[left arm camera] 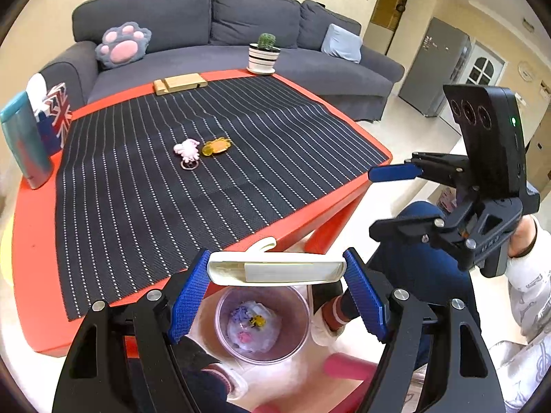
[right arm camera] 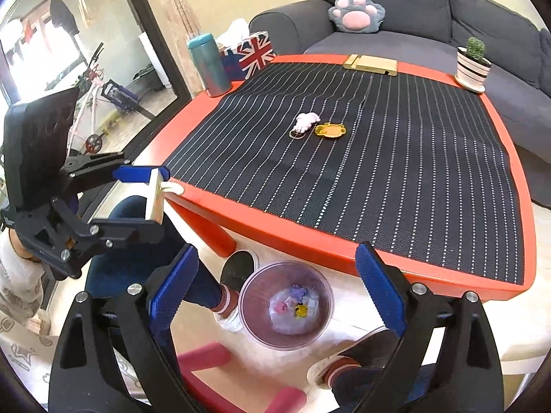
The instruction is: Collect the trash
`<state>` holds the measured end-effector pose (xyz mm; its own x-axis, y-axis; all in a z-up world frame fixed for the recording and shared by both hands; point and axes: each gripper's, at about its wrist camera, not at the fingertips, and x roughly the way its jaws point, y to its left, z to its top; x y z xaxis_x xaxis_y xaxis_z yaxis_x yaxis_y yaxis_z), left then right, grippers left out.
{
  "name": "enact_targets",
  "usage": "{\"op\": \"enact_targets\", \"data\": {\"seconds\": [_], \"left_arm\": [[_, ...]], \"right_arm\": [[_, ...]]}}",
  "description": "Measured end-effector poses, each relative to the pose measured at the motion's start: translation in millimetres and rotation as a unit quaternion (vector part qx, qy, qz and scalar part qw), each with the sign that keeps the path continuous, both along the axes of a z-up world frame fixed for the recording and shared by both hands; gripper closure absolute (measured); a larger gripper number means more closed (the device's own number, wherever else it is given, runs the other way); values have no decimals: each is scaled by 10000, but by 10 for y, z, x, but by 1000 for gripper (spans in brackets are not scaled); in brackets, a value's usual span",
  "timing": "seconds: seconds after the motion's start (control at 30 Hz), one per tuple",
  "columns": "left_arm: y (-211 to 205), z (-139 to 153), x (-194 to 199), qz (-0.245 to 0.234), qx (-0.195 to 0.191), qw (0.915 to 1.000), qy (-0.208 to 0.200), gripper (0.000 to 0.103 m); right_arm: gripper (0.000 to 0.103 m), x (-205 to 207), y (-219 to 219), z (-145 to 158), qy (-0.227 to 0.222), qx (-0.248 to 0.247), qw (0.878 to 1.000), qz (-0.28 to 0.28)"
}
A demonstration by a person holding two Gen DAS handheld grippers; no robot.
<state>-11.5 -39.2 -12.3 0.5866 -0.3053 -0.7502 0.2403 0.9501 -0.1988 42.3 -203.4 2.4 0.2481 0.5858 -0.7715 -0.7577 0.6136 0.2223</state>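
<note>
While clamped between the left hand-held gripper (left arm camera: 277, 277) pads, a cream plastic piece (left arm camera: 275, 270) sits lower centre — directly above the trash bin (left arm camera: 296, 347); right hand-held gripper (right arm camera: 275, 296) spread wide, holding nothing.

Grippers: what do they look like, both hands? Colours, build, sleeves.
Both alike: left gripper and right gripper have black plastic frames with silver bolts and blue ridged pads on the jaws. Each carries a black box on top; the right one's shows three round lenses and a green light. Sleeves are pale and patterned.
</note>
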Motion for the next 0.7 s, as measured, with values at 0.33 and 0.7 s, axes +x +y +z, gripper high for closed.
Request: {"op": "enact_targets", "data": {"seconds": [0.33, 0.7], "left_arm": [[-158, 9, -21, -183, 26, 9998, 24, 29], [-155, -37, 44, -37, 36, 10000, 61, 8]], "right_arm": [[12, 52, -197, 42, -25, 137, 9997, -215], [12, 64, -273, 35, -15, 178, 9994, -303]]}}
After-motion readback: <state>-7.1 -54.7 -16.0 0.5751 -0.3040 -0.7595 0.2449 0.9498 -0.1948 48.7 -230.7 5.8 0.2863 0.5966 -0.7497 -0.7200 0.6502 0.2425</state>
